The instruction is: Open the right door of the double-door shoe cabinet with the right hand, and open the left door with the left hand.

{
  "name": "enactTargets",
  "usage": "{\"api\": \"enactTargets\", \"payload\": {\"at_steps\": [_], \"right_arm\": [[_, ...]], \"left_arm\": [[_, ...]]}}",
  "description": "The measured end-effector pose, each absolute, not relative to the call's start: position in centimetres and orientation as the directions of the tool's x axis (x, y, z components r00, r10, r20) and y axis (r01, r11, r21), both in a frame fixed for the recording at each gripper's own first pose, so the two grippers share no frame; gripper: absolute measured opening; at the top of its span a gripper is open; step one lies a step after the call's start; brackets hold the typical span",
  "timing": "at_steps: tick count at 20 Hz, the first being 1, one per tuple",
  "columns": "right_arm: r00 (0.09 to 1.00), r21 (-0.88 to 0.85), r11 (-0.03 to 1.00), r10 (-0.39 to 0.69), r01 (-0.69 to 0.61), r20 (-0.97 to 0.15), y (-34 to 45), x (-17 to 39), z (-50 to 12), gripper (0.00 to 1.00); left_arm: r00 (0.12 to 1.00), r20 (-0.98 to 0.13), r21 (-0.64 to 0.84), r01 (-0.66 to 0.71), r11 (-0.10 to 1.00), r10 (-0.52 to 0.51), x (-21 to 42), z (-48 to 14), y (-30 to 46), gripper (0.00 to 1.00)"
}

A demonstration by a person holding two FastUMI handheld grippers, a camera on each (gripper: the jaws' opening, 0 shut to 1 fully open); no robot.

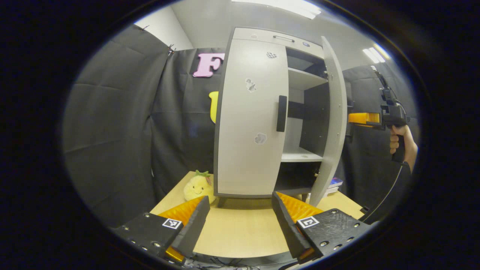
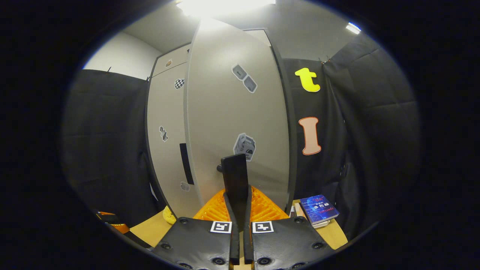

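The grey shoe cabinet [image 1: 258, 37] stands on a wooden table. Its left door [image 1: 249, 120] is closed, and the dark handle [image 1: 281, 113] sits at its inner edge. The right door [image 1: 335, 116] is swung partly out, baring the shelves [image 1: 302, 154]. My left gripper [image 1: 240, 200] hovers open above the table, in front of the left door and apart from it. In the right gripper view my right gripper [image 2: 238, 193] is shut on the right door's black handle [image 2: 234, 170], close to the right door [image 2: 232, 105]. A hand [image 1: 403, 142] holds the right gripper [image 1: 365, 119] beyond the open door.
A yellow pineapple plush toy [image 1: 198, 187] lies on the table [image 1: 240, 232] by the cabinet's left foot. A blue book [image 2: 318, 209] rests on a small stack at the cabinet's right. Black cloth walls enclose the booth on all sides.
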State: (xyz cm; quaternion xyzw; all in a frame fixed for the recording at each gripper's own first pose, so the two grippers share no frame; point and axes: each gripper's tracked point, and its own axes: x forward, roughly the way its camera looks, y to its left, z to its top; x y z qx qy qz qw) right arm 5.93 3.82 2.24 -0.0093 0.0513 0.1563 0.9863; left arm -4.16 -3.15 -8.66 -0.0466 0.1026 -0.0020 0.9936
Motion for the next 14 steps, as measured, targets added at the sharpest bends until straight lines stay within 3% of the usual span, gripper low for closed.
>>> {"api": "enactTargets", "payload": {"at_steps": [2,4,5,7,9,10,11,14], "right_arm": [[0.948,-0.001,0.953,0.300,-0.302,-0.104,3.1,5.8,2.3,0.02],[0.952,0.001,0.957,0.290,-0.291,-0.099,2.4,5.7,2.4,0.06],[0.954,0.006,0.959,0.284,-0.284,-0.097,2.0,5.6,2.5,0.02],[0.957,0.015,0.961,0.276,-0.276,-0.092,0.9,5.5,2.5,0.06],[0.959,0.011,0.962,0.272,-0.272,-0.084,-0.2,5.4,2.7,0.02],[0.960,0.008,0.964,0.265,-0.266,-0.085,-0.9,5.4,2.7,0.06],[0.961,0.005,0.965,0.263,-0.263,-0.082,-1.6,5.4,2.8,0.01],[0.964,0.006,0.966,0.258,-0.258,-0.069,-4.1,5.7,3.0,0.05]], "left_arm": [[0.979,-0.203,-0.081,0.008,0.997,-0.025,-4.1,-8.8,-3.8,0.95],[0.978,-0.207,-0.074,0.024,0.997,-0.038,-3.7,-9.1,-4.5,0.95],[0.977,-0.209,-0.075,0.031,0.997,-0.046,-3.5,-9.1,-4.8,0.95],[0.976,-0.212,-0.078,0.044,0.996,-0.059,-3.2,-9.2,-5.2,0.95],[0.974,-0.214,-0.076,0.055,0.996,-0.070,-2.9,-9.4,-5.5,0.95],[0.974,-0.213,-0.075,0.062,0.995,-0.077,-2.7,-9.4,-5.9,0.95],[0.974,-0.212,-0.073,0.069,0.995,-0.083,-2.3,-9.3,-6.2,0.95],[0.972,-0.211,-0.072,0.092,0.993,-0.106,-1.3,-9.3,-7.2,0.95]]}}
